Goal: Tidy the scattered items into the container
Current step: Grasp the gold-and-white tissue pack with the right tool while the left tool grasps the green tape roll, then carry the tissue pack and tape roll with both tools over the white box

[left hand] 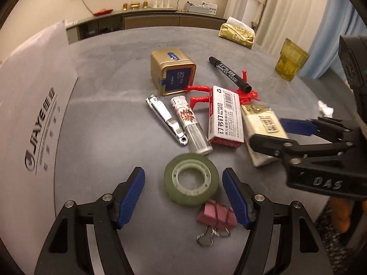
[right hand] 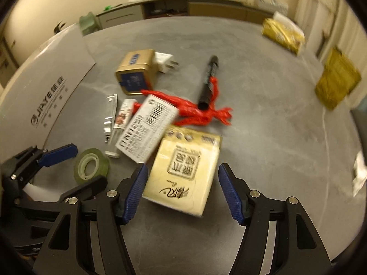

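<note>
Left gripper (left hand: 183, 194) spread wide over the tape roll (left hand: 191, 179), gripping nothing, pink binder clips (left hand: 218, 215) just beside the roll. Right gripper (right hand: 181, 192) equally wide around the near end of the tissue packet (right hand: 183, 174), pads apart from it, nothing held. Beyond the roll: nail clipper (left hand: 166, 120), lighter (left hand: 190, 126), staples box (left hand: 224, 116); yellow glass container (left hand: 291, 60) well apart at the grey table's (left hand: 110, 119) far edge.

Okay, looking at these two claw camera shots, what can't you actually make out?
- White plug: hidden behind the gold tin in the left wrist view.
- Pink clips: absent from the right wrist view.
- Yellow container: motion-blurred in the right wrist view.
- Red figure: partly covered by the staples box and marker.
- Contact between open claws and items: unclear.
</note>
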`<state>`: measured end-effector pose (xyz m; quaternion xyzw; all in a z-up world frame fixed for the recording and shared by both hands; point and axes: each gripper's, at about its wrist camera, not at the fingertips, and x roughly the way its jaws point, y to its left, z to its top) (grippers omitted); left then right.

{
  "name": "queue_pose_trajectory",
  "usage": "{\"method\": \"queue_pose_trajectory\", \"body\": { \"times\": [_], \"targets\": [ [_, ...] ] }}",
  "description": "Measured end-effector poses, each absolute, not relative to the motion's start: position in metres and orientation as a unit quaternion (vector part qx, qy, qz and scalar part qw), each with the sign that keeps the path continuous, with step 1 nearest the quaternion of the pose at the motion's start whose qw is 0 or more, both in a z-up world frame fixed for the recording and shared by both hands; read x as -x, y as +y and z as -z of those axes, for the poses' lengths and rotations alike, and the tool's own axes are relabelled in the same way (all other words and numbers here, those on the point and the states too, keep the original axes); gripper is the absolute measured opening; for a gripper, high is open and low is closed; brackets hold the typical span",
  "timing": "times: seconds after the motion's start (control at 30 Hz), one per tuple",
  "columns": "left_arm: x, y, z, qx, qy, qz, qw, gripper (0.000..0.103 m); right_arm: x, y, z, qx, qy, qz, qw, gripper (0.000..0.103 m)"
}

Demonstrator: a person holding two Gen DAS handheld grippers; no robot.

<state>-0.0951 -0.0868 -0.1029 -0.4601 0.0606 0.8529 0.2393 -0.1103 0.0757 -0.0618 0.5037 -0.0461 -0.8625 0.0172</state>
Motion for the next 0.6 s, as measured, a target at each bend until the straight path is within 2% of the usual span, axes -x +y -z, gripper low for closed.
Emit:
{"method": "queue_pose_trajectory", "body": {
  "times": [0.17,0.27,0.3,0.4,0.6],
  "targets": [
    [0.096,-0.081,0.106,0.450,0.082,-0.860,0.226,0.069,0.108,0.085,0.068,-0.512,-0.064,0.856,0.007,0.068],
    [0.093,-0.077,0.107,0.438,0.098,-0.864,0.229,0.051,0.108,0.085,0.068,-0.515,-0.072,0.854,0.014,0.064],
    [0.093,-0.078,0.106,0.435,0.100,-0.865,0.229,0.049,0.109,0.086,0.067,-0.514,-0.078,0.854,0.020,0.054],
    [0.096,-0.083,0.106,0.435,0.092,-0.866,0.227,0.049,0.108,0.088,0.058,-0.503,-0.076,0.861,0.020,0.054],
    [0.111,-0.107,0.088,0.443,-0.001,-0.865,0.236,0.049,0.106,0.095,0.047,-0.485,-0.097,0.869,0.026,0.054]
  ]
}}
